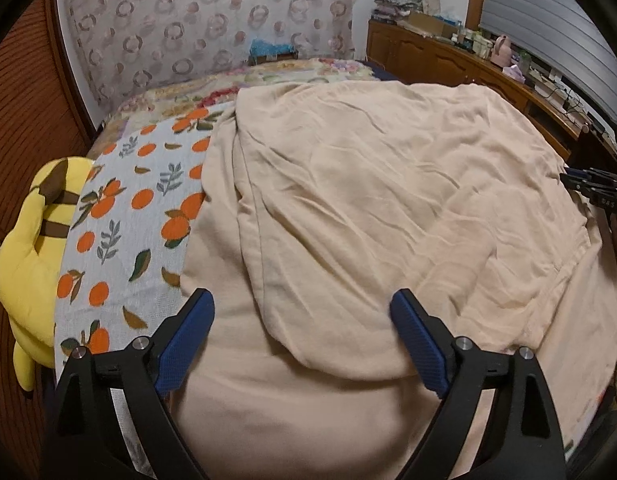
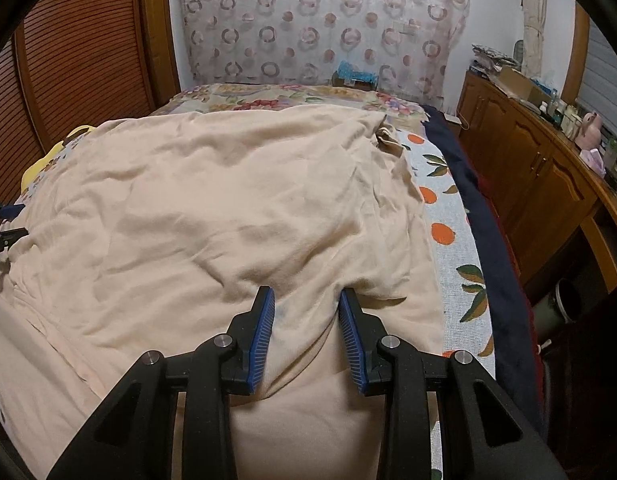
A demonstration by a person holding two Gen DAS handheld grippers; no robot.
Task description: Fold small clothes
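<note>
Left wrist view first: the peach garment (image 1: 348, 200) is spread over most of the orange-print sheet (image 1: 124, 216) on the bed, with a yellow plush toy (image 1: 32, 248) off at the left edge. One layer is already lapped over another, and a rounded folded edge sits right between the left gripper (image 1: 302, 332) fingers. Those jaws stand wide with nothing pinched, just cloth lying under them. The other gripper pokes in at the far right edge.

Right wrist view: same garment (image 2: 212, 208), rumpled and full of soft creases, so I'd call it light, thin, floppy knit that will sag and drag rather than hold any shape. The right gripper (image 2: 306, 334) has its jaws fairly narrow with a ridge of fabric bunched up between the blue pads (image 2: 264, 332). It looks pinched, though honestly I can't tell for sure that both pads press on it. A wooden cabinet (image 2: 528, 176) runs along the right.

Where to grab, in my opinion: at a hem or the folded edge near the corners, taking both layers, since a mid-panel pinch just lifts a tent.
</note>
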